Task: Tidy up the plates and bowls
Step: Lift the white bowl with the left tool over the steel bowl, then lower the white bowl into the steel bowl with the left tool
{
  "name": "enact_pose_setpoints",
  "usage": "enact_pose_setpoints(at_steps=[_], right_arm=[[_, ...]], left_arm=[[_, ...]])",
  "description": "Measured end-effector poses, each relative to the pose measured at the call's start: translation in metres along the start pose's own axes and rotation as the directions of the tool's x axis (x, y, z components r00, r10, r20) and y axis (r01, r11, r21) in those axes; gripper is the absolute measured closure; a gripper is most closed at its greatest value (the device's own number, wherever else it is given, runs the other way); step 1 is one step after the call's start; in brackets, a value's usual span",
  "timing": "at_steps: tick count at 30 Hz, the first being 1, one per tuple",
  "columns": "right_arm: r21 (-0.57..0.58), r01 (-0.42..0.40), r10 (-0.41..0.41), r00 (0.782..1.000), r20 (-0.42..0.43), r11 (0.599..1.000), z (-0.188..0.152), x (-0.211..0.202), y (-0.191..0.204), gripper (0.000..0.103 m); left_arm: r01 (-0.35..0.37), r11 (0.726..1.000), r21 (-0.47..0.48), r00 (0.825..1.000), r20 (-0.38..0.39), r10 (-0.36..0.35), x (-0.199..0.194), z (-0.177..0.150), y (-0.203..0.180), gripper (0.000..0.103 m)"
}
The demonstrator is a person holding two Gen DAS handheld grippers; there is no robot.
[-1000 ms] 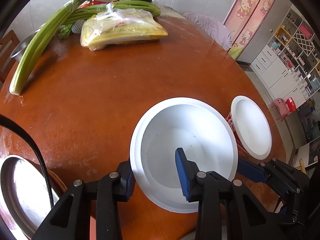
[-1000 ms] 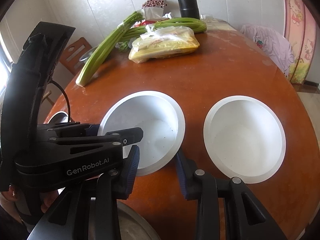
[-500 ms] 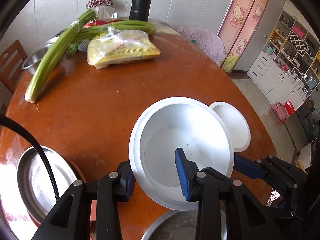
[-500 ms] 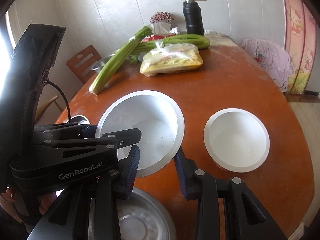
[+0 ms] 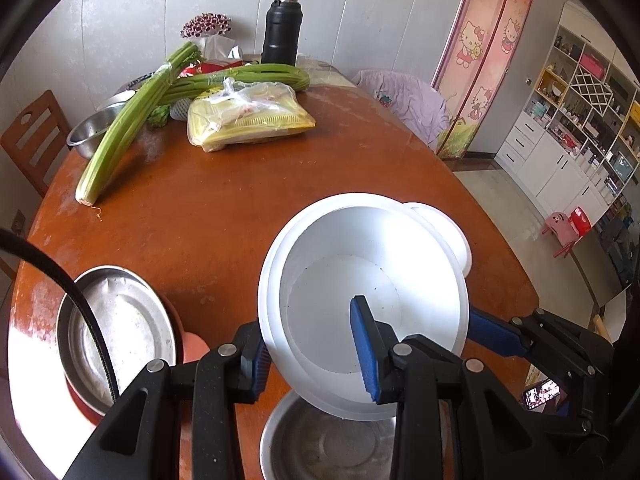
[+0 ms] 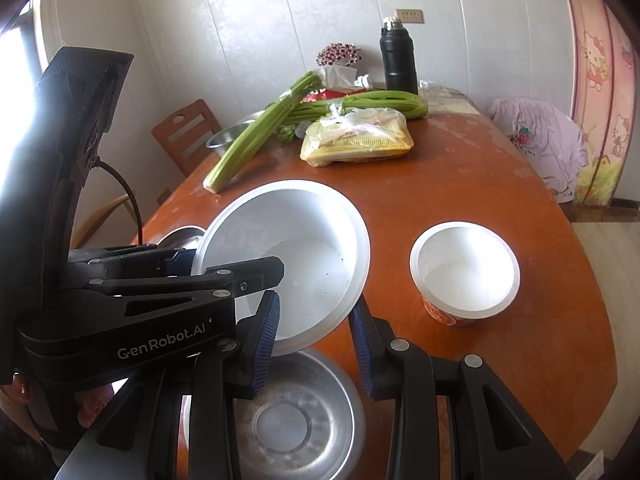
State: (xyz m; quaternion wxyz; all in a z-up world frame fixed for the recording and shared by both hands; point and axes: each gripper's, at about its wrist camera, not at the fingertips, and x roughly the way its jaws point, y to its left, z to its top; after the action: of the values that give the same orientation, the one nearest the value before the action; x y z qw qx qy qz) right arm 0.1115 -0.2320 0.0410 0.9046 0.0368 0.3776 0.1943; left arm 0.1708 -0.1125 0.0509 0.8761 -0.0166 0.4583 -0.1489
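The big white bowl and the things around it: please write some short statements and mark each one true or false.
1. The left gripper holds the big white bowl by its rim. True.
2. The big white bowl lies flat on the table. False: it is lifted and tilted, above a steel bowl.
3. The right gripper grips the small white bowl. False: it is open and holds nothing; that bowl stands apart on the table.
4. A black flask stands at the far end of the table. True.
5. The celery is inside the big white bowl. False: it lies on the table.
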Motion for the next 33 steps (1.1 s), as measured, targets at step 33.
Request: enact_pose_setpoints(at_steps=[33], right_arm=[[-0.050, -0.032, 0.030, 0.999, -0.023, 0.998, -0.053, -0.035, 0.022, 0.065]], left_arm=[[-0.009, 1.000, 0.013, 1.000, -0.018, 0.009, -0.025, -0.062, -0.014, 0.065]])
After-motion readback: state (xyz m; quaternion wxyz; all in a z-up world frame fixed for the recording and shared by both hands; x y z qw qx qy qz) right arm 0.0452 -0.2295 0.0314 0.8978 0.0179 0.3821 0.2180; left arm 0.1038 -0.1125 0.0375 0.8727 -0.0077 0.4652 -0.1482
